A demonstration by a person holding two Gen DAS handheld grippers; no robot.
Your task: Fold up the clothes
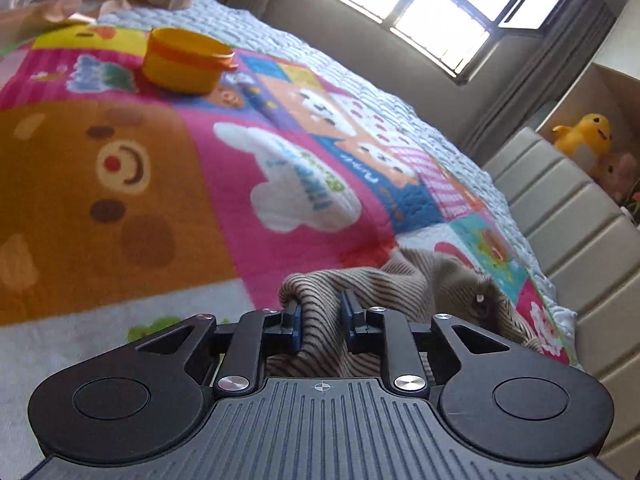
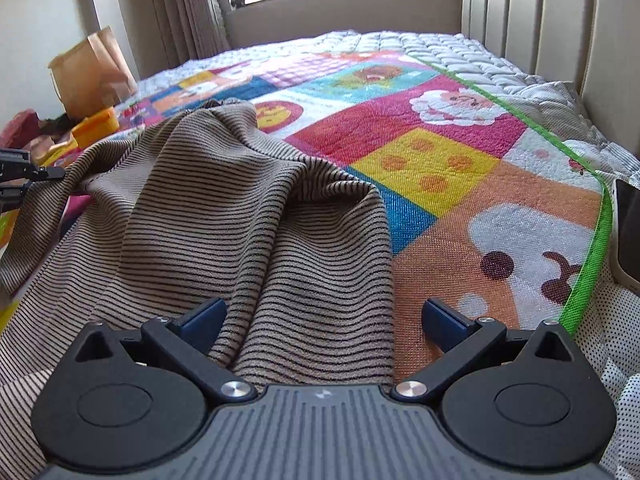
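The left gripper [image 1: 320, 312] is clamped on a bunched fold of the striped garment [image 1: 404, 284], its blue pads pressed into the cloth from both sides. The right gripper [image 2: 324, 316] stands wide apart, its fingers straddling a raised ridge of the same garment [image 2: 224, 216] without pinching it. The garment lies rumpled on the bed's patchwork quilt [image 2: 420, 160], humped ahead of the right gripper and trailing off to its left.

By my reading, the step in hand is taking hold of the cloth: one side is gripped, the other is lined up over an edge. Whether this is a hold for spreading the garment flat or for carrying one part over another, the creases do not settle. Either way the next move calls for the right gripper to close on cloth, not on quilt, and for both to keep the fabric taut between them.

The left wrist view shows the clamp itself, plus an orange tub [image 1: 186, 62] far ahead on the quilt and a yellow plush toy [image 1: 584, 136] off to the right beyond the headboard [image 1: 568, 208]. The right wrist view shows how much garment there is and how it lies, a paper bag [image 2: 92, 72] far ahead on the left, and a dark metal tip at its left edge that may be the other gripper.
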